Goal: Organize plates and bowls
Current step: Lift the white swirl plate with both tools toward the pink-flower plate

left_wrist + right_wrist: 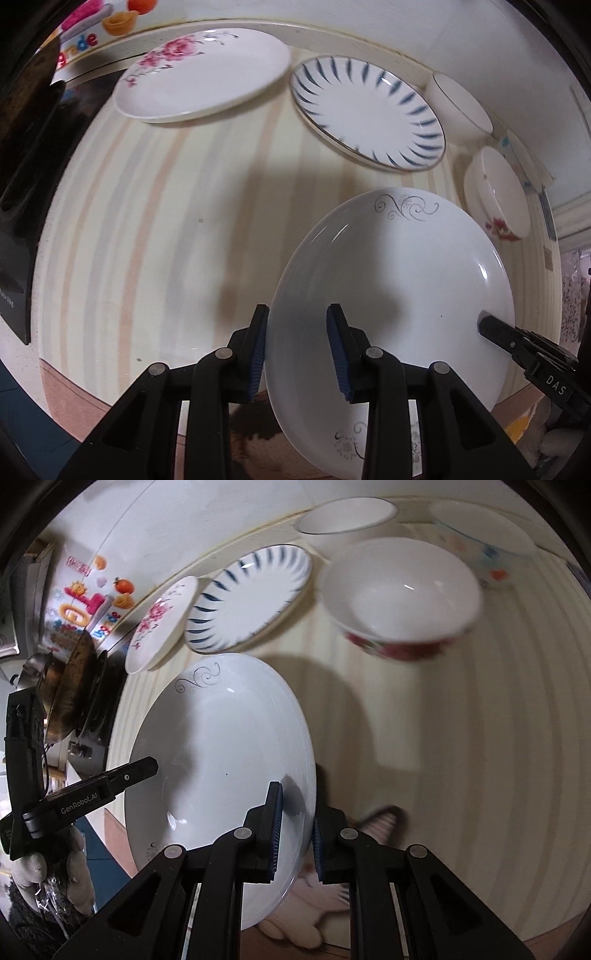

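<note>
Left claw [297,354]: clamped on near rim of white swirl plate [402,280] | Right claw [297,836]: pinching far rim | Plate: lifted, tilted over striped tabletop [147,221], near blue-striped plate [369,110] | Risk: slipping from thin rim grips, cracking; bumping red-flowered bowl [400,598]

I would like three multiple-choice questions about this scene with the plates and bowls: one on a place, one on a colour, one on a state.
1. Where is the blue-striped plate?
A. between the pink-flower plate and a white bowl
B. stacked on the pink-flower plate
C. inside a bowl

2. What colour is the band of flowers on the nearest bowl?
A. green
B. red
C. yellow

3. How is the white swirl plate held?
A. lying free on the table
B. by one set of tongs
C. by both the left tongs and the right tongs, at opposite rims

Key: 1 A, it lies between them; 2 B, red flowers show; 3 C, each set clamps a rim.
</note>
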The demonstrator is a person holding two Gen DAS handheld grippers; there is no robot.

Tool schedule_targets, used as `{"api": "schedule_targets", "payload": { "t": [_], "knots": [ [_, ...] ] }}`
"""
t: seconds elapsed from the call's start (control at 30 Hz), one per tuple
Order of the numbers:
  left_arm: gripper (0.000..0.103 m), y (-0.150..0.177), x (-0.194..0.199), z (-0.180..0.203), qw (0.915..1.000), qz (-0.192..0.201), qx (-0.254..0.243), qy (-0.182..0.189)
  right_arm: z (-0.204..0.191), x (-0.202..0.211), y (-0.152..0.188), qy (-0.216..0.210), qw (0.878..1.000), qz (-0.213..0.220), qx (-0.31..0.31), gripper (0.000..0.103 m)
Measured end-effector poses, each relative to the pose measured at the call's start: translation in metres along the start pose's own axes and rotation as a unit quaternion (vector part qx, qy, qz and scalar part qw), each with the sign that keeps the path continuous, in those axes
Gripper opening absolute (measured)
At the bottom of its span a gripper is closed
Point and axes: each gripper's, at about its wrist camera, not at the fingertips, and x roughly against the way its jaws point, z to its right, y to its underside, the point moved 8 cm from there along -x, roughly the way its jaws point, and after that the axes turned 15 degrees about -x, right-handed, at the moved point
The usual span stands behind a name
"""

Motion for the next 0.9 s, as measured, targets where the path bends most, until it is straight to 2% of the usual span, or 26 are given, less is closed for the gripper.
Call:
{"api": "schedule_targets", "payload": {
  "t": [0.2, 0.6, 0.9],
  "knots": [
    [0.029, 0.001, -0.015, 0.009, 0.9997, -0.014, -0.016, -0.008, 0.018, -0.007, 0.003, 0.002, 1.000, 0.000, -0.015, 0.016],
    [0.029, -0.008, -0.033, 0.018, 0.9992, -0.023, -0.020, -0.025, 0.023, -0.013, 0.008, 0.002, 1.000, 0.001, -0.016, 0.016],
    [0.029, -0.006, -0.033, 0.033, 0.9981, -0.026, -0.035, -0.044, 0.024, -0.019, 0.010, 0.010, 0.999, -0.020, -0.024, 0.019]
  ]
}}
